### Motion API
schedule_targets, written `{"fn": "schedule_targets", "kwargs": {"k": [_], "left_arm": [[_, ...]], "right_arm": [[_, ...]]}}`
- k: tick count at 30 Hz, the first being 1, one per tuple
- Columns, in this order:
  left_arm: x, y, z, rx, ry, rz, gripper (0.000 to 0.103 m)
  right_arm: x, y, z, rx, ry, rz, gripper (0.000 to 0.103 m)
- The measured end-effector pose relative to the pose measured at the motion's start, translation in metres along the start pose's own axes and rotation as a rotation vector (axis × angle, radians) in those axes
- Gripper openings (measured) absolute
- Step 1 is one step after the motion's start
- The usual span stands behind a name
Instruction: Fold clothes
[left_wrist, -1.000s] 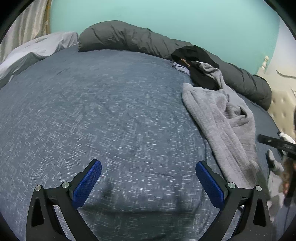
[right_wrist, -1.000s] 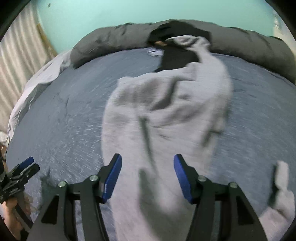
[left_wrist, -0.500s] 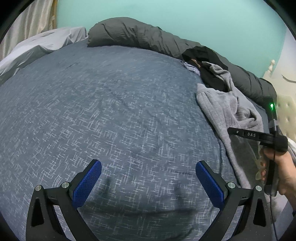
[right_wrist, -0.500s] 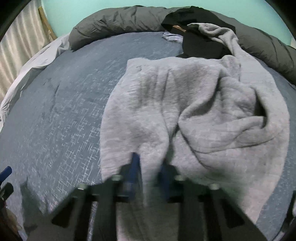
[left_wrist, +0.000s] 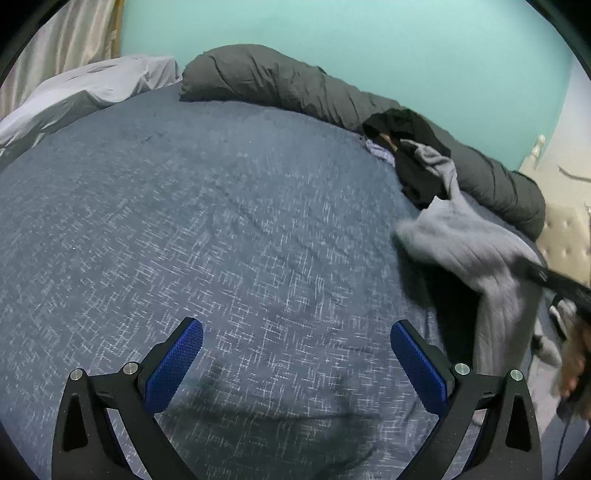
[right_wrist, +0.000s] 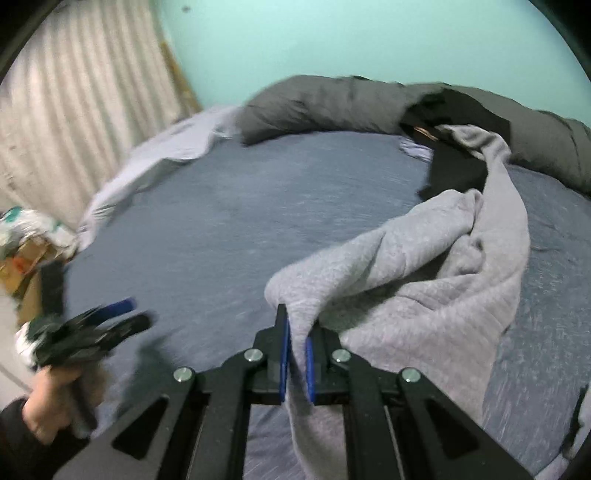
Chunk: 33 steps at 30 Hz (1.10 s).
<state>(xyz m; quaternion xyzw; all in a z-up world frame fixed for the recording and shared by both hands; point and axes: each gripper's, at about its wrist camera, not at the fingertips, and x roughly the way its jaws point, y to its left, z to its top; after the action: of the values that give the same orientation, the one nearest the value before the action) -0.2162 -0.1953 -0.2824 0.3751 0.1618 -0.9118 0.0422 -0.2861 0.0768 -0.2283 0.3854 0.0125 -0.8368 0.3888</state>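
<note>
While the right gripper (right_wrist: 295, 354) pinched a fold of the soft grey fleece garment (right_wrist: 424, 295) tight between its two blue pads, the left gripper (left_wrist: 297, 363) hung spread wide with nothing in it, low over the dark blue speckled bed cover (left_wrist: 221, 221).

The grey garment lay on the right side of the bed. One edge was lifted up at the right gripper. The rest trailed back in a heap, with a long strip running up to a black piece of clothing (right_wrist: 454, 170) near the far edge. Behind that lay a long dark grey rolled duvet (left_wrist: 280, 81), and then the green wall (left_wrist: 369, 44).

A few things could have gone wrong from there. Only a small bit of cloth sat between the pads, so a quick pull might have let it slip out. The long strip touched the black clothing, so a hard tug might have dragged that along too. The garment was bunched up, and a fold made that way would probably have come out crooked.

The right wrist view showed the pinch itself, the striped curtain (right_wrist: 74, 129) and a cardboard box (right_wrist: 26, 273) by the bed. The left wrist view showed none of these. It showed the big bare stretch of bed where the garment could be spread flat, and a cream padded headboard (left_wrist: 565, 236) far to the right.
</note>
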Motion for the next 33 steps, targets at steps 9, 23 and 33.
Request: {"fn": "schedule_targets", "kwargs": {"k": [9, 23, 33], "left_arm": [[-0.016, -0.001, -0.005, -0.006, 0.018, -0.062, 0.103], [0.019, -0.031, -0.015, 0.073, 0.101, -0.104, 0.103], [0.059, -0.059, -0.013, 0.160, 0.169, -0.113, 0.103]], "right_arm": [[0.005, 0.044, -0.070, -0.047, 0.136, 0.053, 0.011], [-0.040, 0.014, -0.090, 0.133, -0.073, -0.031, 0.041], [-0.039, -0.013, -0.113, 0.236, -0.112, -0.018, 0.041]]}}
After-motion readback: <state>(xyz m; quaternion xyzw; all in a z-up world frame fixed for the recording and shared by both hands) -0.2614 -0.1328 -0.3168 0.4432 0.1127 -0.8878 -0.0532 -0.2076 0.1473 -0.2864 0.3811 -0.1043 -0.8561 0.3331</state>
